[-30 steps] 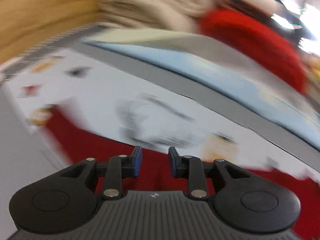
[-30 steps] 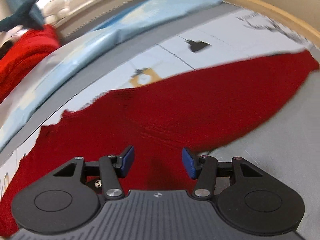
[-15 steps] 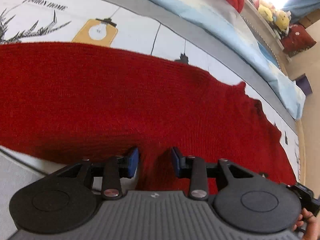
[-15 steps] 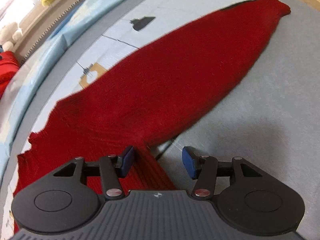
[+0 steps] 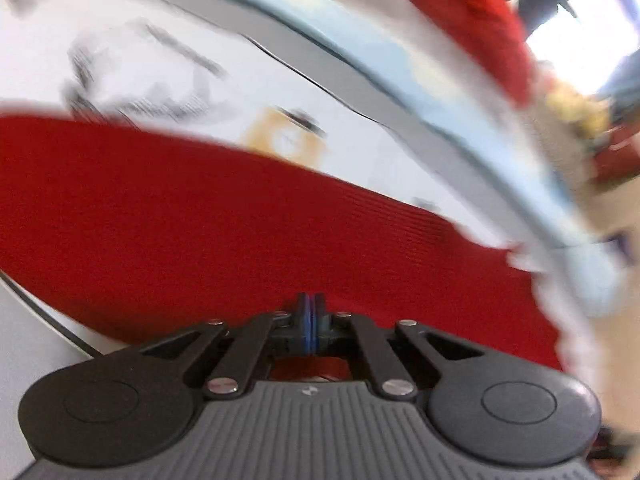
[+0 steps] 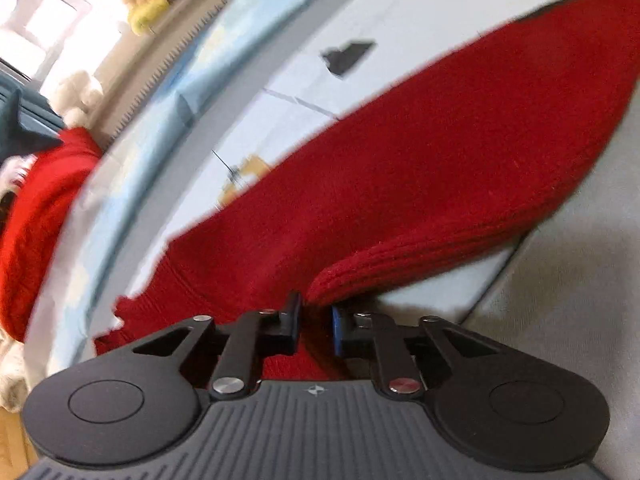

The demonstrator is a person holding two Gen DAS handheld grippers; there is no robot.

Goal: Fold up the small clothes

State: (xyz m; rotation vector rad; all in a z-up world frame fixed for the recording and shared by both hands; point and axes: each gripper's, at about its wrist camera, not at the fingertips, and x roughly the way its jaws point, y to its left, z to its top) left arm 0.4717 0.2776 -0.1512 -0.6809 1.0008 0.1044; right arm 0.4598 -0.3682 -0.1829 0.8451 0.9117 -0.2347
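You are taking up the near edge of the red knit garment (image 5: 224, 232), which is lying spread flat on a printed white-and-grey sheet (image 5: 168, 32), probably a bed, with a pale blue cover (image 6: 200, 60) beyond it. Your left hand-held gripper (image 5: 310, 320) is showing its blue pads pressed together at the garment's near edge; red knit is showing under the fingers, but the blur is hiding whether any cloth is actually caught between the pads, so be checking that before you lift. Your right hand-held gripper (image 6: 316, 328) is closing its jaws, with a thick rolled ridge of the knit sitting between them, and the pads look to be already meeting it. To do this well, you are wanting both grips equally deep and on the same edge, catching every layer of the fold rather than just the top one. Judging from the bulk on the right, the knit is likely to slip or stretch if you are pulling unevenly, so be raising both hands together and carrying the edge straight across toward the far side.
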